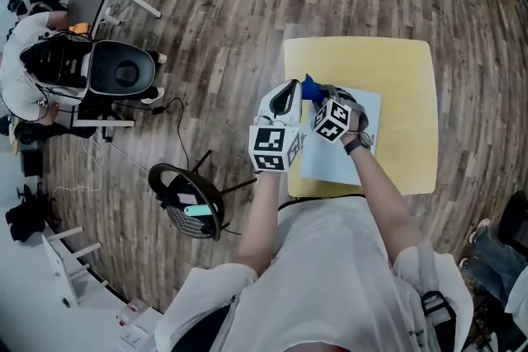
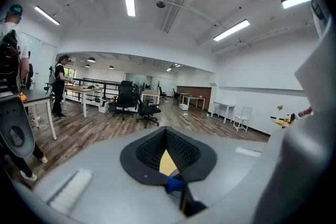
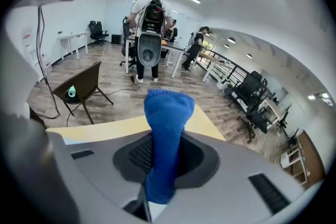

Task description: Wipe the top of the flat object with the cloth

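Between right gripper (image 3: 165, 159) jaws: blue knit cloth (image 3: 168, 118), bunched, upright.

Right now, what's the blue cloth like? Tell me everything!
The cloth is bright blue and looks knitted and soft. It is bunched into a roll, standing up between the shut jaws of the right hand-held gripper, its rounded end poking out. A small corner seems pinched in the left hand-held gripper too.

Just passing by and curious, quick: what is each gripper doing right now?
Left gripper: closed, seemingly pinching a bit of the blue cloth.
Right gripper: closed on the blue cloth.
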A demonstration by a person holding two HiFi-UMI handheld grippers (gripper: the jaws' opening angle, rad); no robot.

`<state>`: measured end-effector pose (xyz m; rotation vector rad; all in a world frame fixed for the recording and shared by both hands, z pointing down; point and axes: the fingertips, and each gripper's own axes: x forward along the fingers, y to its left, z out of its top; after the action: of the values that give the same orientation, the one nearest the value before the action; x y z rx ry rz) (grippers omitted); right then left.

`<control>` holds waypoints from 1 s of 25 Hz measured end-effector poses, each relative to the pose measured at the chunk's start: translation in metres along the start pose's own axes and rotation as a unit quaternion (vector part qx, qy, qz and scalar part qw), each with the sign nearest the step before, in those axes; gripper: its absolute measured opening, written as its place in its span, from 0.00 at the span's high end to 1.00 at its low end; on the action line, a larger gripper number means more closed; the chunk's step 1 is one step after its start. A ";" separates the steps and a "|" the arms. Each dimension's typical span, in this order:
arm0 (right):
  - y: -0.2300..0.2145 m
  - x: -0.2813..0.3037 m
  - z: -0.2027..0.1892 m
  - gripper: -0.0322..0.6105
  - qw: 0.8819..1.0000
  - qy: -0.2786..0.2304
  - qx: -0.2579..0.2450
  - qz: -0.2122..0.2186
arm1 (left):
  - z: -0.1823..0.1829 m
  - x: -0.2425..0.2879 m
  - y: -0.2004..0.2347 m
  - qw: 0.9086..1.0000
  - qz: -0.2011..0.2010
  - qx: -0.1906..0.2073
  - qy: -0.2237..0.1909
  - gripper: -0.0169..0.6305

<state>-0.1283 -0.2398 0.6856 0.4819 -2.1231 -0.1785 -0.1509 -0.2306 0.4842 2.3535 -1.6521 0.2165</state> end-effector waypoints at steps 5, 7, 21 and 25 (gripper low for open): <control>0.008 0.038 -0.010 0.84 0.998 0.033 -0.051 0.005 | -0.002 -0.002 0.000 1.000 0.006 0.005 0.010 0.97; 0.011 0.040 -0.013 0.84 0.997 0.036 -0.064 0.009 | -0.006 -0.003 -0.001 1.000 0.007 0.008 0.016 0.96; -0.025 -0.020 -0.134 0.84 0.993 0.102 -0.029 -0.057 | -0.005 0.025 -0.039 0.999 -0.047 0.018 0.017 0.96; -0.040 -0.043 -0.173 0.84 0.990 0.121 -0.001 -0.078 | -0.002 0.033 -0.047 0.998 -0.058 0.018 0.017 0.96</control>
<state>0.0461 -0.2490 0.7381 0.6355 -1.8484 -0.2010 -0.0959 -0.2446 0.4888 2.4505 -1.5023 0.2635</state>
